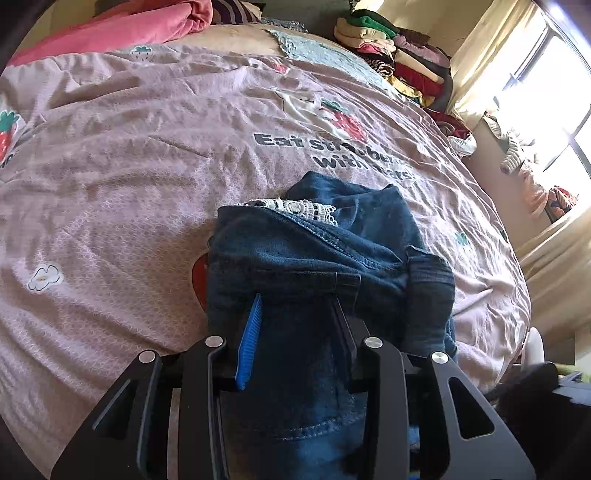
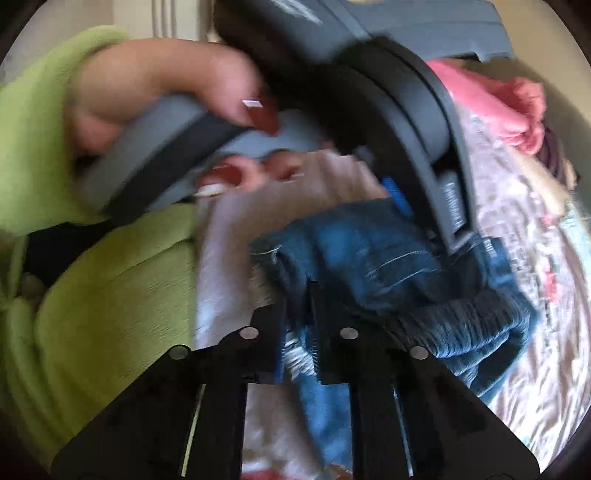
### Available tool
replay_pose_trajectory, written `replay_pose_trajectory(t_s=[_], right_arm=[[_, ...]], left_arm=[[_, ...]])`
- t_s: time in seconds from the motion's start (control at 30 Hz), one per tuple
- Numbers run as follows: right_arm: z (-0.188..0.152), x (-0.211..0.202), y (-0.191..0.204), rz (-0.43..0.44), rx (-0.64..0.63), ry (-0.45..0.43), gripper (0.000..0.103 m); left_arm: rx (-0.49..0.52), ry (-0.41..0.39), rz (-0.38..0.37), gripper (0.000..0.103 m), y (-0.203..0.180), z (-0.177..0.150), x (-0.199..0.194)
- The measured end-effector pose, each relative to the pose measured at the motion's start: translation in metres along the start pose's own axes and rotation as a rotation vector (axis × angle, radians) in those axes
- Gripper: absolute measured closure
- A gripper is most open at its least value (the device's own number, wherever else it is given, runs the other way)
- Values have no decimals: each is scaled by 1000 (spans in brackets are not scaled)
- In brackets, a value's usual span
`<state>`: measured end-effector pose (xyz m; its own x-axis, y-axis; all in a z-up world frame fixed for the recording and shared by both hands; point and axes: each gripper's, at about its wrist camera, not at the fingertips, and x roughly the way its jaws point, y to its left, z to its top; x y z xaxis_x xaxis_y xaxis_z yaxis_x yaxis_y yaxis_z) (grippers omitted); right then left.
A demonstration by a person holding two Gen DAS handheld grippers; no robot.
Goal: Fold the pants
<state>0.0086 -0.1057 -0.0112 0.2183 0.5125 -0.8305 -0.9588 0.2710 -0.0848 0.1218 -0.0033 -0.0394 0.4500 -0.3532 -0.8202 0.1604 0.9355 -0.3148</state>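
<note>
Dark blue denim pants (image 1: 332, 243) lie bunched on the pink bed cover (image 1: 147, 147), with a strip of white lace trim (image 1: 295, 206) showing at the top of the heap. My left gripper (image 1: 301, 291) is closed on a thick fold of the denim, blue pad on one side and black finger on the other. In the blurred right wrist view, my right gripper (image 2: 298, 295) is shut on an edge of the pants (image 2: 354, 251). The left gripper's body (image 2: 406, 110) hangs just above, held by a person's hand (image 2: 147, 92) in a green sleeve.
A stack of folded clothes (image 1: 399, 55) sits at the far right edge of the bed. A pink blanket (image 1: 129, 26) lies along the far side. A bright window (image 1: 554, 92) and curtain stand to the right. The person's green top (image 2: 92, 295) fills the left of the right wrist view.
</note>
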Motion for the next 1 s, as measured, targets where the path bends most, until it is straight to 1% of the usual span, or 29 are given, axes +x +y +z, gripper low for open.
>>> replay_pose_trajectory(t_s=[0.03, 0.1, 0.17, 0.23, 0.27, 0.3, 0.33, 0.37, 0.4, 0.43, 0.53, 0.6, 0.67, 0.7, 0.73, 0.77, 0.83, 0.87, 0.93, 0.97, 1.0], right_arm=[[-3, -6, 4, 14, -19, -9, 98], [-12, -8, 6, 2, -32, 4, 98], [-21, 3, -1, 14, 16, 31, 98], [-26, 8, -4, 34, 52, 32, 98], [-27, 6, -4, 43, 59, 27, 95], [-26, 3, -5, 58, 68, 23, 93], [-26, -2, -8, 82, 83, 10, 86], [-25, -11, -10, 105, 98, -16, 81], [-25, -21, -13, 113, 104, -39, 80], [-24, -30, -12, 111, 105, -58, 80], [-25, -62, -26, 87, 148, -133, 80], [-25, -87, -46, 51, 202, -205, 80], [-17, -98, -70, 16, 262, -250, 80], [-12, -99, -82, -11, 293, -257, 80], [-8, -97, -98, -51, 322, -246, 77], [-5, -93, -106, -69, 334, -231, 72], [5, -77, -126, -108, 376, -179, 71], [8, -63, -138, -114, 417, -140, 71], [10, -48, -150, -108, 452, -105, 72], [14, -37, -155, -114, 453, -80, 72], [16, -28, -159, -120, 452, -60, 72]], left_arm=[[4, -1, -1, 69, 0, 0, 0], [4, -4, -5, 69, 0, 0, 0], [6, -11, -5, 68, -1, 0, 2], [3, -20, -8, 67, 0, -2, 2], [2, -28, -10, 66, 1, -4, 0], [3, -33, -11, 61, 0, -5, -1], [4, -36, -12, 55, 0, -6, -4], [8, -43, -13, 52, -1, -8, -8], [16, -50, -13, 49, -2, -9, -12], [28, -58, -10, 49, -3, -12, -16], [54, -83, 19, 49, -5, -21, -29], [63, -101, 36, 50, -5, -27, -37], [57, -109, 33, 53, -5, -33, -43], [48, -101, 14, 59, -5, -37, -44], [47, -95, 2, 62, -7, -40, -45], [55, -89, -8, 62, -10, -44, -45], [95, -65, -6, 62, -20, -54, -41], [105, -49, -2, 62, -23, -59, -38], [128, -16, 23, 62, -30, -70, -29], [144, -5, 53, 62, -32, -75, -26], [151, -7, 64, 62, -33, -77, -25]])
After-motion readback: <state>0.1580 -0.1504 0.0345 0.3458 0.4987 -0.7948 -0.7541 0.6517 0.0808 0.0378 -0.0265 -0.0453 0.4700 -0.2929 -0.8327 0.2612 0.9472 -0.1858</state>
